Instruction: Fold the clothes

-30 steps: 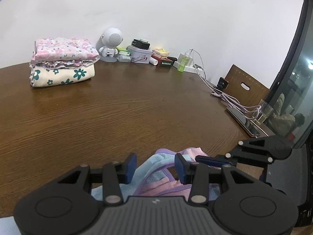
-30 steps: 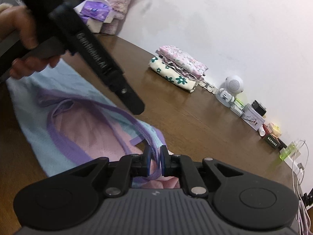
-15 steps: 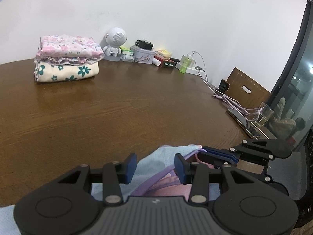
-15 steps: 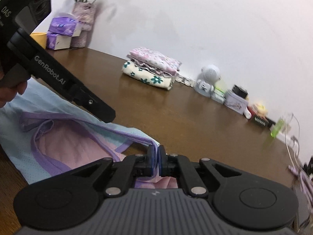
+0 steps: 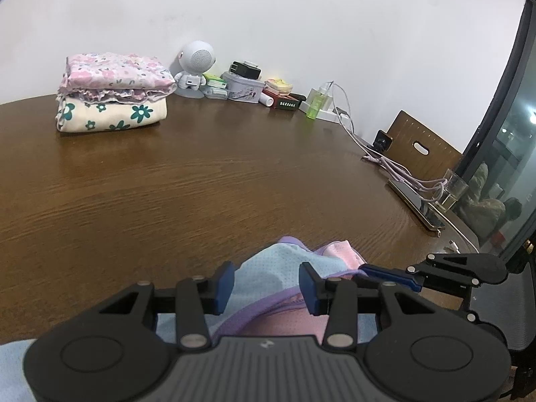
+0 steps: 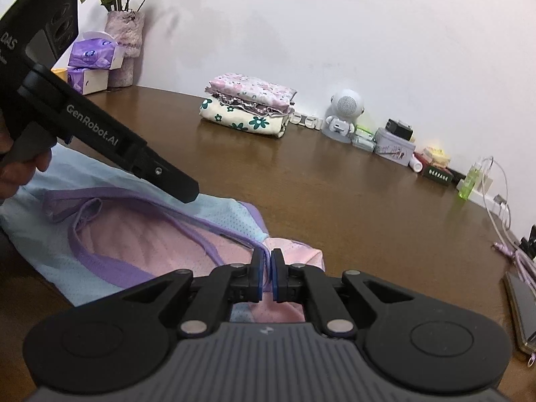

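While right gripper pinches purple strap of blue-pink garment at near tabletop edge, left gripper hovers above it, jaws apart. Judgement: fold under way; next move needs strap carried across evenly. Folded stack at far edge.

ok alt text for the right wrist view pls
The right gripper is nearly shut, pinching the purple-trimmed edge of a blue and pink mesh garment on a brown wooden table. The left gripper reaches in over the garment; folded floral clothes sit by the wall.
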Motion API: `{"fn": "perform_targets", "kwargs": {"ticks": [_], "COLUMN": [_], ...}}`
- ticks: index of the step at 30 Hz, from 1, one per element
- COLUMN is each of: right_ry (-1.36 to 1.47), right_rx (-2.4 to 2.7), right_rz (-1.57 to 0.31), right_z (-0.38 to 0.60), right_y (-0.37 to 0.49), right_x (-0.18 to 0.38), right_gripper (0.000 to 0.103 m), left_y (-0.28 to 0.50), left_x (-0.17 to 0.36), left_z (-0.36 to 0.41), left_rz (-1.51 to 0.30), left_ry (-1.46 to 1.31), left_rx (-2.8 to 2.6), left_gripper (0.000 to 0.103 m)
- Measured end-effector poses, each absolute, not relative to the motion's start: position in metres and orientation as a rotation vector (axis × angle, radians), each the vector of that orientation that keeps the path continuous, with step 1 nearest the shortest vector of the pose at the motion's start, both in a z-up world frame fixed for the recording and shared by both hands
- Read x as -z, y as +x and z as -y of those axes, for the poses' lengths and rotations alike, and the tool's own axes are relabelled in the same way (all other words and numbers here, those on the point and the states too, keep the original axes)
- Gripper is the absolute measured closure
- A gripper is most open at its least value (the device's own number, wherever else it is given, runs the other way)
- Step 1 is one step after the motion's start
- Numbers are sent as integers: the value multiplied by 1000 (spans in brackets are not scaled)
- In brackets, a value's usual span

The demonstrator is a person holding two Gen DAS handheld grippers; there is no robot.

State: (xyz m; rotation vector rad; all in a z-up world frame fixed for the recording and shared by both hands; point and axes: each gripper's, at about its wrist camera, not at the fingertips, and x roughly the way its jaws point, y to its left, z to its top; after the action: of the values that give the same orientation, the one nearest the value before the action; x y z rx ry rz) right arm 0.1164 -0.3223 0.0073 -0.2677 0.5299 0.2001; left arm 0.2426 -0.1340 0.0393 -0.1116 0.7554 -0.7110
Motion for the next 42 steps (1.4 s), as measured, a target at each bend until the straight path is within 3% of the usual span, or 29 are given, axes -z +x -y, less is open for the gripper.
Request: {"fn": "perform_targets", "kwargs": {"ticks": [7, 10, 16, 25, 28, 33, 42], "right_ry": [-61, 82, 266, 100, 72, 43, 74], "right_rx": [-207, -142, -41, -184, -184, -164, -217], "right_rz": [-532, -507, -474, -523, -566, -647, -549], "right_z": [349, 374, 408, 356, 349, 348, 347], "right_y": [108, 103, 104, 127, 134, 134, 130], "right_x": [-19, -26, -28, -17, -11, 1, -20], "right_gripper": [93, 83, 83, 85, 85, 86, 86], "left_y": [244, 244, 244, 239, 238, 235, 236], "left_x": [-35, -33, -30, -31, -30, -31, -41], "left_z": [136, 137, 140, 139, 140, 140, 129], "left_rz": [-768, -772, -781, -767, -769, -763, -720], "left_ry": [-109, -104, -94, -74, -52, -38, -84], "left_rx": [714, 718, 726, 728, 728, 733, 698], "left_gripper": [63, 63, 66, 67, 76, 78, 78]}}
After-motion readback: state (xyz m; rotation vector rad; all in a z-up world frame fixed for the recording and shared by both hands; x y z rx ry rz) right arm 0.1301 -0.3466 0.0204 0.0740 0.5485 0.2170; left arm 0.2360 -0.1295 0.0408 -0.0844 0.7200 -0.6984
